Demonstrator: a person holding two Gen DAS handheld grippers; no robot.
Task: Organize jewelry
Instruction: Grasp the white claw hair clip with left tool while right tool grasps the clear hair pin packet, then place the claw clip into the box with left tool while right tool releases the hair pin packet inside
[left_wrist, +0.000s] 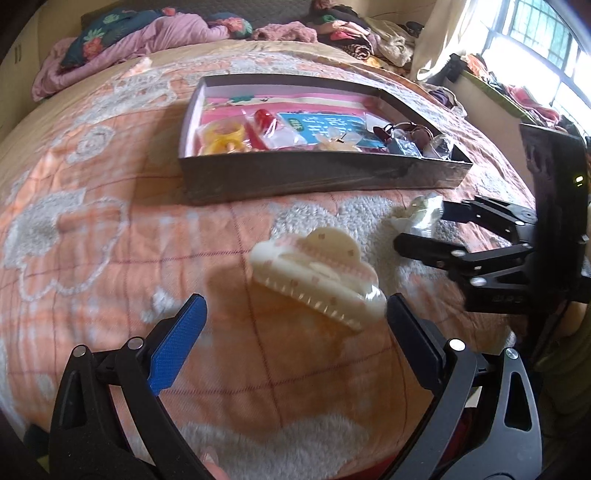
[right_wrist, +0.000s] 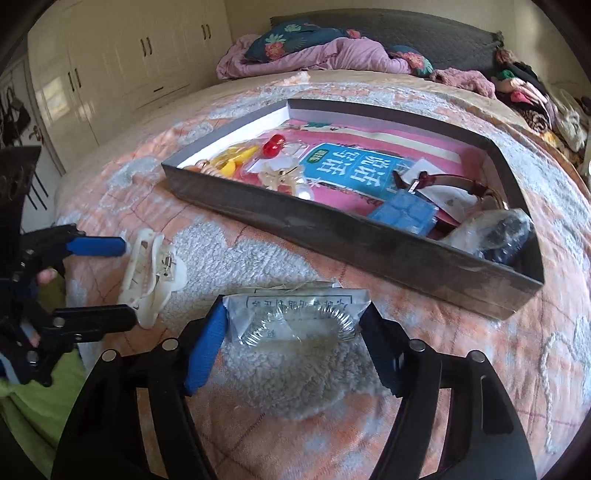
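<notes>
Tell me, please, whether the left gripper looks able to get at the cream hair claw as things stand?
Probably yes: the left gripper is open with the cream hair claw lying between its fingers on the blanket, nothing blocking.

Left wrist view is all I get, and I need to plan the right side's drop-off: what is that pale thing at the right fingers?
Observer: A clear packet with a printed paper label and a crinkled silver hoop inside.
Operator: Is it clamped yet?
Observer: Its two side edges reach both right fingers, which stand wide apart; I cannot confirm a firm clamp.
</notes>
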